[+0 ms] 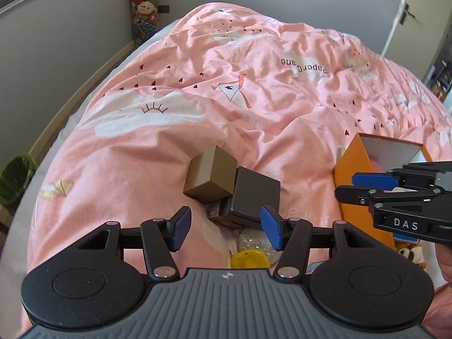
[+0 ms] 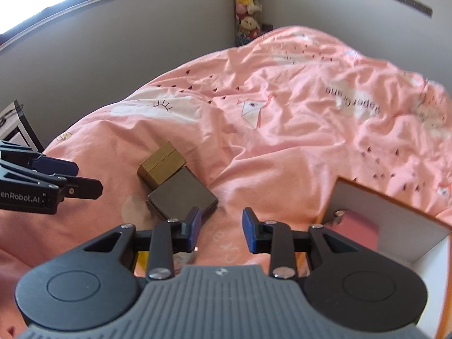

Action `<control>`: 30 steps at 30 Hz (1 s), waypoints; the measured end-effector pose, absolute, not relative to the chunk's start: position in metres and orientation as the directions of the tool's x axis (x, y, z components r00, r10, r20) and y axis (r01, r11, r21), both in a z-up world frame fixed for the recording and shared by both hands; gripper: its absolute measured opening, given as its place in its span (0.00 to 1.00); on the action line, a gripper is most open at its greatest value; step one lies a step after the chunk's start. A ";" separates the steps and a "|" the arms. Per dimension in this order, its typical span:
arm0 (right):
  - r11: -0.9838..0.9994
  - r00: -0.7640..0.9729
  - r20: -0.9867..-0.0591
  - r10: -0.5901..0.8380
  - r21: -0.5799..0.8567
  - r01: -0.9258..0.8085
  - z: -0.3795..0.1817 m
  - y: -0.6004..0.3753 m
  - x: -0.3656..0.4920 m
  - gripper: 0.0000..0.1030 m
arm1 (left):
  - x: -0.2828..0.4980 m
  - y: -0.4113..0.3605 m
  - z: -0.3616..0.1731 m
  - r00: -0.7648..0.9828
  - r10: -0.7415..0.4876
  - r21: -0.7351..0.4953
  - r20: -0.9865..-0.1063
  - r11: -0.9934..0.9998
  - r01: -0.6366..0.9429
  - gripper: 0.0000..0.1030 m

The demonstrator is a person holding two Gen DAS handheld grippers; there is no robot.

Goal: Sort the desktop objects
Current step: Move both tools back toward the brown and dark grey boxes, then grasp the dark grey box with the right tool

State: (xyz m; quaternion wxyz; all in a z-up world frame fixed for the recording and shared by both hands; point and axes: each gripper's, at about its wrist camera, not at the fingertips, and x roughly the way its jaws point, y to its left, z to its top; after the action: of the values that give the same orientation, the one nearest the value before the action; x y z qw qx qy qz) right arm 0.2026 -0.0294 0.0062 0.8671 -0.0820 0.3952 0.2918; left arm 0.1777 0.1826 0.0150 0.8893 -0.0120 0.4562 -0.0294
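On the pink duvet (image 1: 175, 147) a gold box (image 1: 210, 175) leans against a flat dark grey box (image 1: 255, 195). My left gripper (image 1: 226, 227) hovers just in front of the grey box, open with nothing between its blue pads. Under it lie a yellow object (image 1: 248, 258) and a glittery disc (image 1: 254, 240). An orange box (image 1: 346, 163) with a white inside stands to the right. My right gripper (image 1: 346, 186) reaches in front of it. In the right wrist view my right gripper (image 2: 222, 230) is open over bare duvet, between the grey box (image 2: 183, 195) and the orange box (image 2: 395, 214), which holds a pink item (image 2: 358, 228). The gold box (image 2: 162, 163) and left gripper (image 2: 87, 178) show at left.
Stuffed toys (image 1: 144, 8) hang in the far corner by the grey wall. A green bin (image 1: 17, 178) stands on the floor left of the bed. A small plush toy (image 1: 412, 254) lies near the orange box. The duvet stretches wrinkled toward the far wall.
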 end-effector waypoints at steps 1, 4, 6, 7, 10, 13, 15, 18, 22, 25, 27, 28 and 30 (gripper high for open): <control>0.819 0.496 -0.743 0.450 0.121 -0.561 0.004 -0.026 0.208 0.34 | 0.183 0.183 0.016 0.579 -0.057 -0.026 -0.813 0.998 0.062 0.63; 0.826 0.435 -0.763 0.478 0.222 -0.519 -0.008 -0.013 0.225 0.35 | 0.198 0.186 0.016 0.562 -0.060 0.014 -0.825 0.992 0.127 0.63; 0.835 0.402 -0.777 0.484 0.272 -0.479 -0.018 -0.005 0.236 0.42 | 0.209 0.188 0.013 0.546 -0.080 0.011 -0.834 0.987 0.162 0.63; 0.837 0.384 -0.782 0.490 0.300 -0.457 -0.024 -0.001 0.242 0.43 | 0.216 0.191 0.010 0.534 -0.096 0.001 -0.840 0.984 0.179 0.63; 0.851 0.348 -0.798 0.492 0.357 -0.385 -0.042 0.006 0.257 0.49 | 0.232 0.192 -0.001 0.508 -0.133 -0.017 -0.851 0.974 0.226 0.63; 0.870 0.331 -0.814 0.478 0.389 -0.302 -0.060 0.008 0.270 0.56 | 0.248 0.191 -0.014 0.492 -0.143 -0.028 -0.859 0.972 0.235 0.63; 0.868 0.305 -0.816 0.491 0.429 -0.251 -0.070 0.008 0.276 0.56 | 0.254 0.193 -0.022 0.489 -0.145 -0.036 -0.860 0.973 0.226 0.63; 0.855 0.269 -0.812 0.518 0.485 -0.180 -0.084 0.010 0.282 0.57 | 0.260 0.198 -0.029 0.491 -0.145 -0.038 -0.859 0.975 0.220 0.63; 0.844 0.242 -0.809 0.536 0.516 -0.148 -0.100 0.017 0.287 0.64 | 0.265 0.207 -0.041 0.472 -0.156 -0.068 -0.868 0.978 0.199 0.63; 0.805 0.217 -0.777 0.590 0.586 -0.093 -0.112 0.015 0.291 0.68 | 0.269 0.215 -0.051 0.459 -0.152 -0.080 -0.875 0.982 0.171 0.63; 0.787 0.207 -0.762 0.613 0.613 -0.072 -0.118 0.014 0.293 0.72 | 0.270 0.219 -0.055 0.457 -0.141 -0.078 -0.878 0.985 0.154 0.63; 0.779 0.208 -0.755 0.622 0.624 -0.066 -0.120 0.014 0.293 0.72 | 0.270 0.221 -0.057 0.456 -0.142 -0.083 -0.879 0.986 0.147 0.63; 0.756 0.202 -0.734 0.648 0.653 -0.052 -0.125 0.014 0.294 0.72 | 0.271 0.225 -0.057 0.448 -0.157 -0.108 -0.880 0.985 0.133 0.58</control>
State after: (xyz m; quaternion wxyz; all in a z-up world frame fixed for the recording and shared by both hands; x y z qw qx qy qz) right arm 0.2939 0.0145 -0.1246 0.7321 0.2546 0.5848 0.2392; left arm 0.2707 0.2253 -0.0574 0.8507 -0.0115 0.5185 -0.0850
